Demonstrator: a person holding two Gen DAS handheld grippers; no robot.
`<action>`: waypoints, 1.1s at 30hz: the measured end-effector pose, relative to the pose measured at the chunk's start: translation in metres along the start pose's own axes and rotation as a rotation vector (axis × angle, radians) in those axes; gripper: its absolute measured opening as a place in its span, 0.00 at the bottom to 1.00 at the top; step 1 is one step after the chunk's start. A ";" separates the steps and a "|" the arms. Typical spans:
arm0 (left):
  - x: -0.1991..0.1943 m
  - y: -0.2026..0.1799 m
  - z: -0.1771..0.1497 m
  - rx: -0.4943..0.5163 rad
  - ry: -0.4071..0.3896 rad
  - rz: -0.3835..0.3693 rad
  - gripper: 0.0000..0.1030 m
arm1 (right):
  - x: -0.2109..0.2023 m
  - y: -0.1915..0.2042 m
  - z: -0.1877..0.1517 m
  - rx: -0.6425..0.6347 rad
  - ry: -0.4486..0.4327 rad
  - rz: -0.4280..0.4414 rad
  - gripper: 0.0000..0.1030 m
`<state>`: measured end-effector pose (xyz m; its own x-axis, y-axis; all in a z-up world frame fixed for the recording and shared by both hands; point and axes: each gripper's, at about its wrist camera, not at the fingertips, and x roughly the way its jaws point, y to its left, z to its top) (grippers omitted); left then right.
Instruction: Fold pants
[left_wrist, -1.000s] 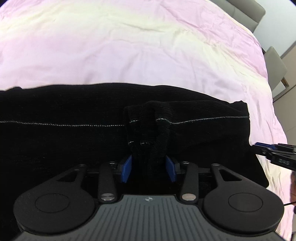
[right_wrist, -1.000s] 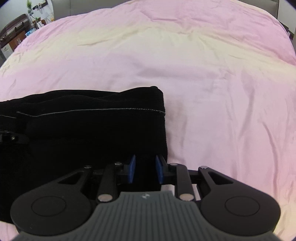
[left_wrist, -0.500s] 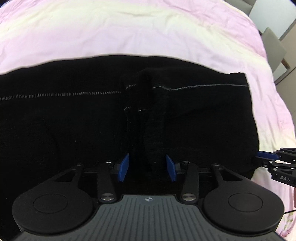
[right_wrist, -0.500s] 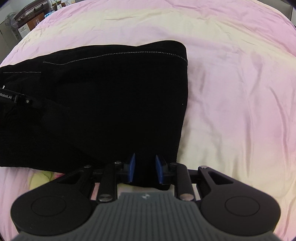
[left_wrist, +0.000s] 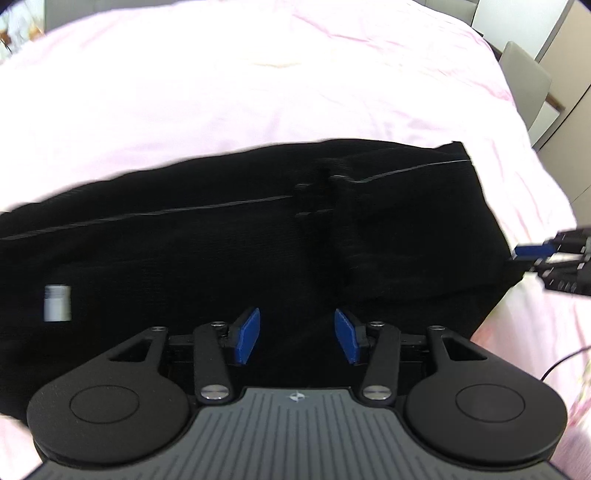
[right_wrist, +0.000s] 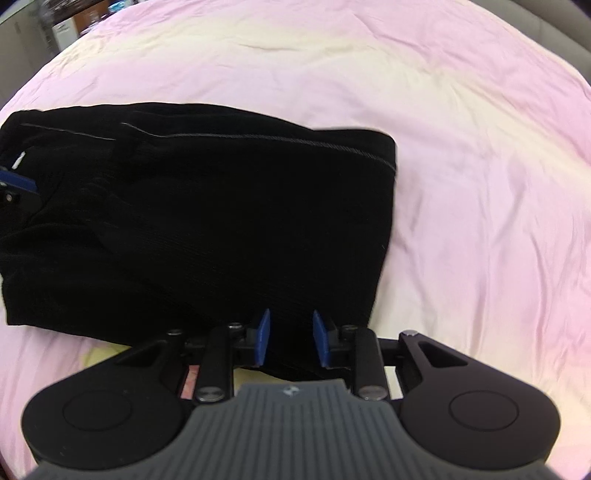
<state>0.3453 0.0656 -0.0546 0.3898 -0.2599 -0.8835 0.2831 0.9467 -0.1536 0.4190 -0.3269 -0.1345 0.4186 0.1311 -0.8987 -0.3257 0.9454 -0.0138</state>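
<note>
Matt black ribbed-looking cloth pants (right_wrist: 221, 221) on smooth, faintly creased pink sheet (right_wrist: 480, 184).

Bare pink bedsheet (right_wrist: 480, 184) around folded black pants (right_wrist: 221, 221), nothing else.

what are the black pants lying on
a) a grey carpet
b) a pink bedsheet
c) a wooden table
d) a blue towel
b: the pants lie flat on a pink bedsheet that surrounds them in both wrist views.

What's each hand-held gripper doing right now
Left hand-held gripper: open over the black pants.
Right hand-held gripper: shut on the pants' edge.
</note>
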 end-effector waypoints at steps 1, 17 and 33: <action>-0.010 0.012 -0.003 0.001 -0.005 0.023 0.59 | -0.004 0.007 0.004 -0.020 -0.005 0.004 0.22; -0.072 0.218 -0.095 -0.539 -0.059 0.050 0.74 | 0.026 0.137 0.073 -0.385 -0.038 0.052 0.24; -0.008 0.256 -0.121 -0.775 -0.155 -0.125 0.84 | 0.095 0.183 0.105 -0.614 0.158 0.064 0.23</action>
<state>0.3089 0.3333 -0.1408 0.5293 -0.3423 -0.7763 -0.3345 0.7567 -0.5617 0.4878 -0.1097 -0.1761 0.2669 0.0917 -0.9593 -0.7923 0.5875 -0.1643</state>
